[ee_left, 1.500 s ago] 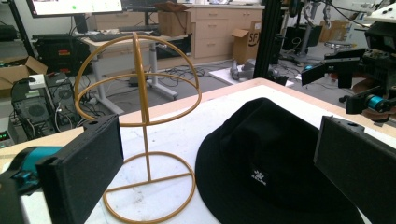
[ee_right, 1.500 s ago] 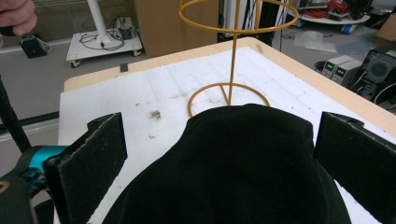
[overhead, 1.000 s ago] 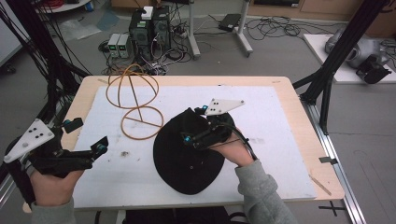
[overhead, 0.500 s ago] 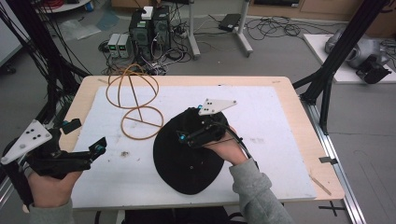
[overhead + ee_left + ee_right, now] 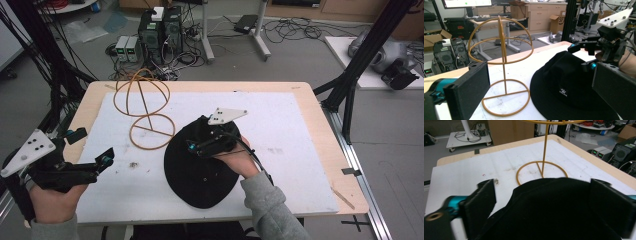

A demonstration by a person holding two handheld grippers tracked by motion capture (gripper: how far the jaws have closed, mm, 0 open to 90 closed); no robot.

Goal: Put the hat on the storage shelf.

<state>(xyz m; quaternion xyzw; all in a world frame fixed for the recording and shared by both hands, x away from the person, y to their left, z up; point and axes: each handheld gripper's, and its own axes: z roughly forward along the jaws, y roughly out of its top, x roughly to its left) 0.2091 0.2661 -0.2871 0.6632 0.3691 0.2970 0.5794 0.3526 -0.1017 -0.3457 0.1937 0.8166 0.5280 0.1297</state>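
The right gripper [image 5: 200,145] is straddling the crown of the black bucket hat [image 5: 200,175] lying beside the gold wire hat stand [image 5: 145,112], jaws wide and not yet pinching, while the left gripper [image 5: 102,162] is waiting open and empty; closing and lifting likely comes next.

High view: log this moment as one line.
right tool: open, jaws either side of black hat crown | left tool: open, empty | gold wire stand: upright, bare | hat flat on table
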